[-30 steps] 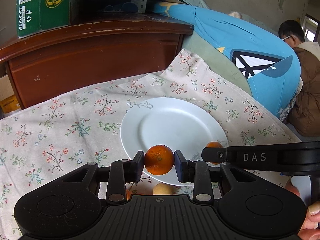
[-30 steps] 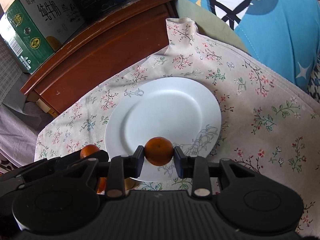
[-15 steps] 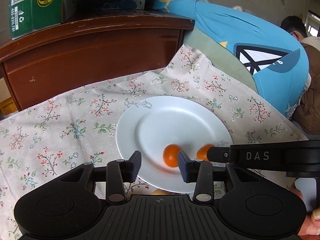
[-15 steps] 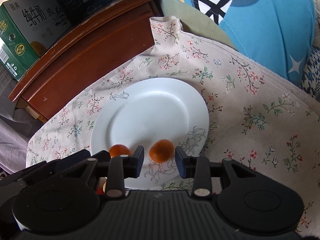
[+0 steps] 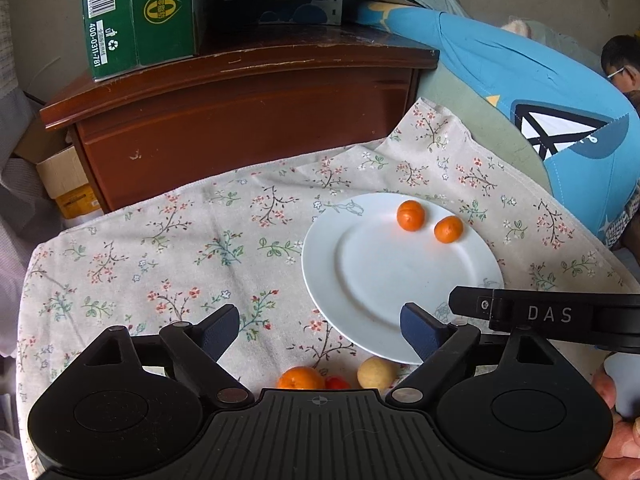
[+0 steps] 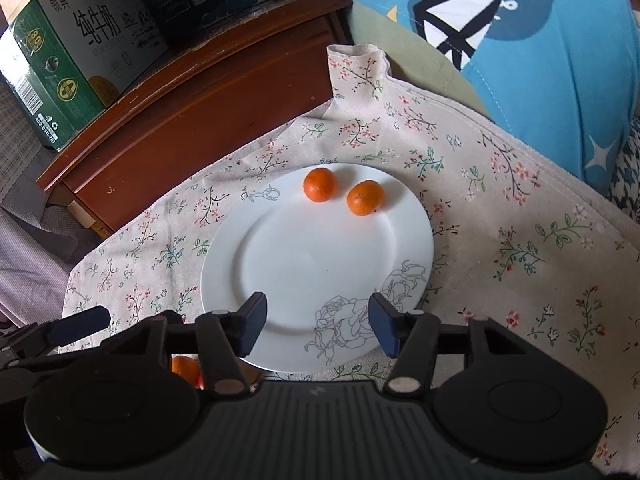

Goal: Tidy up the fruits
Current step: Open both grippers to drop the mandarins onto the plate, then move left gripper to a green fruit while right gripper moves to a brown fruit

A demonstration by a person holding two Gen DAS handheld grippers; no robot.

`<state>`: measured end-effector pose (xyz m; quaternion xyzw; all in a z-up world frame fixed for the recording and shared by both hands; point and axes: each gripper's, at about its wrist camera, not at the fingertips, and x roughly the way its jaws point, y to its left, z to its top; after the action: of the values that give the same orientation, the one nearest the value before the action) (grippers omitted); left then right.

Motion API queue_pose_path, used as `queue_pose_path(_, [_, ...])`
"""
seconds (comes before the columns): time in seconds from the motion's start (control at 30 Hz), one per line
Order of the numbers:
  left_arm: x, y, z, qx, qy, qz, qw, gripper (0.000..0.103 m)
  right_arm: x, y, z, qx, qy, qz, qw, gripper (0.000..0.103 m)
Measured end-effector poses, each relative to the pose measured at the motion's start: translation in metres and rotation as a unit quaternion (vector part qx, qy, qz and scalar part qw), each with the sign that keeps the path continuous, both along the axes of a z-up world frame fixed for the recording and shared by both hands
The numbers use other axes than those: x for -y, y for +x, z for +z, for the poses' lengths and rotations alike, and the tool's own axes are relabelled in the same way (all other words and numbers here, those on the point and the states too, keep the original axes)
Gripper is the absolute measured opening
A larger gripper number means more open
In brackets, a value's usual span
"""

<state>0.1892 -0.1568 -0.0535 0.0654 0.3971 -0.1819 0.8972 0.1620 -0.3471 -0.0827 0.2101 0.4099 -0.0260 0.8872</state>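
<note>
Two small oranges (image 5: 410,215) (image 5: 448,229) lie side by side on the far part of a white plate (image 5: 376,276) on the flowered cloth. They also show in the right wrist view (image 6: 319,184) (image 6: 364,197) on the same plate (image 6: 280,264). My left gripper (image 5: 320,332) is open and empty, over the plate's near left rim. My right gripper (image 6: 318,322) is open and empty above the plate's near edge. An orange (image 5: 300,378), a small red fruit (image 5: 337,382) and a pale yellow fruit (image 5: 377,372) lie on the cloth just under my left gripper.
A dark wooden cabinet (image 5: 240,120) stands behind the cloth with a green carton (image 5: 136,12) and dark boxes on top. A blue cushion (image 5: 540,92) lies to the right. A person (image 5: 622,64) sits at the far right. The cloth's left edge drops off.
Both grippers opened and let go of their oranges, which rolled to the plate's far side. Both grippers pulled back and opened wide.
</note>
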Motion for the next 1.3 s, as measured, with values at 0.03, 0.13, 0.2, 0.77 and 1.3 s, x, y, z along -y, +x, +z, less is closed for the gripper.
queue_pose_path(0.03, [-0.001,-0.002,0.0,0.0,0.008,0.001,1.0,0.089,-0.002,0.0,0.0,-0.001,-0.001,0.006,1.0,0.058])
queue_pose_path(0.13, [-0.004,-0.007,-0.001,0.004,0.024,-0.002,0.9997,0.089,-0.007,-0.002,0.0,-0.001,-0.007,0.02,1.0,0.058])
queue_pose_path(0.2, [-0.007,-0.008,0.0,0.002,0.027,0.0,0.9996,0.09,-0.01,-0.003,0.001,0.0,-0.009,0.03,1.0,0.058])
queue_pose_path(0.77, [-0.073,-0.023,-0.003,-0.034,0.034,0.072,0.9962,0.09,-0.037,-0.015,0.003,0.01,-0.009,0.105,0.994,0.058])
queue_pose_path(1.3, [-0.128,-0.035,-0.024,-0.065,0.035,0.105,0.9917,0.09,-0.065,-0.041,-0.007,-0.011,-0.007,0.194,0.981,0.058])
